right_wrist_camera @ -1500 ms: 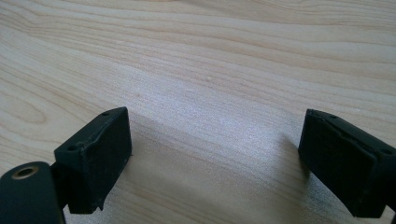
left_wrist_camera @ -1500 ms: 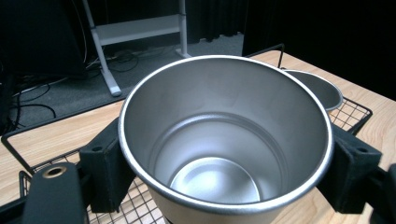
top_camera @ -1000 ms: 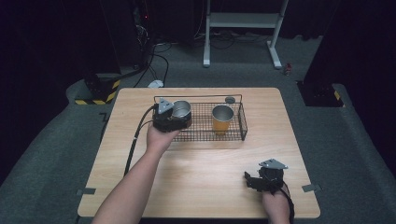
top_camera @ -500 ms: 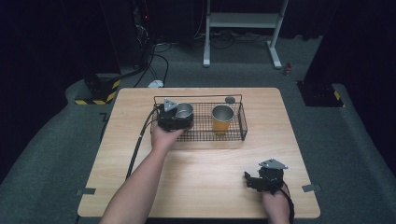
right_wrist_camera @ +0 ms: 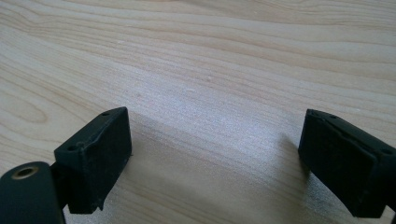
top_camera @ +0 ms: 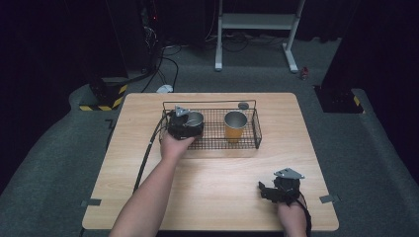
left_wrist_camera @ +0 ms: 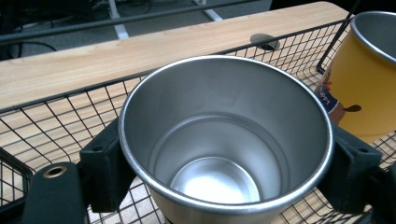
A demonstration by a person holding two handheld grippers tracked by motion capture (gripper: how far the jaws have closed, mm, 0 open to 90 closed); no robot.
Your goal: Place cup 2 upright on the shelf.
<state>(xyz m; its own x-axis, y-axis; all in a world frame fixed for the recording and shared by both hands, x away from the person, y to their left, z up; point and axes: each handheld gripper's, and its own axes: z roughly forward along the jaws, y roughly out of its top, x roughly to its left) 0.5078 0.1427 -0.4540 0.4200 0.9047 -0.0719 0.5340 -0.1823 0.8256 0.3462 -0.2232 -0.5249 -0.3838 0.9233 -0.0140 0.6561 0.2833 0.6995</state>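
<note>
A plain steel cup [left_wrist_camera: 226, 140] sits clamped between the black jaws of my left gripper [top_camera: 190, 126], inside the left end of a black wire basket [top_camera: 247, 144] on the wooden table. The cup [top_camera: 194, 118] stands upright with its mouth facing up. A yellow cup [top_camera: 235, 125] with a steel rim stands upright in the basket's right half; in the left gripper view the yellow cup [left_wrist_camera: 366, 79] is close on the right. My right gripper [right_wrist_camera: 212, 163] rests open just above the bare tabletop near the front right corner [top_camera: 276, 190], nothing between its jaws.
A small dark round spot [top_camera: 243, 105] lies on the table just behind the basket. A cable [top_camera: 148, 148] trails from the left gripper toward the table's front left. Black equipment and a white stand [top_camera: 257, 29] lie on the floor beyond the table.
My left gripper has carried the steel cup a little to the right and down, deeper into the basket's left end. The right gripper has stayed where it was.
</note>
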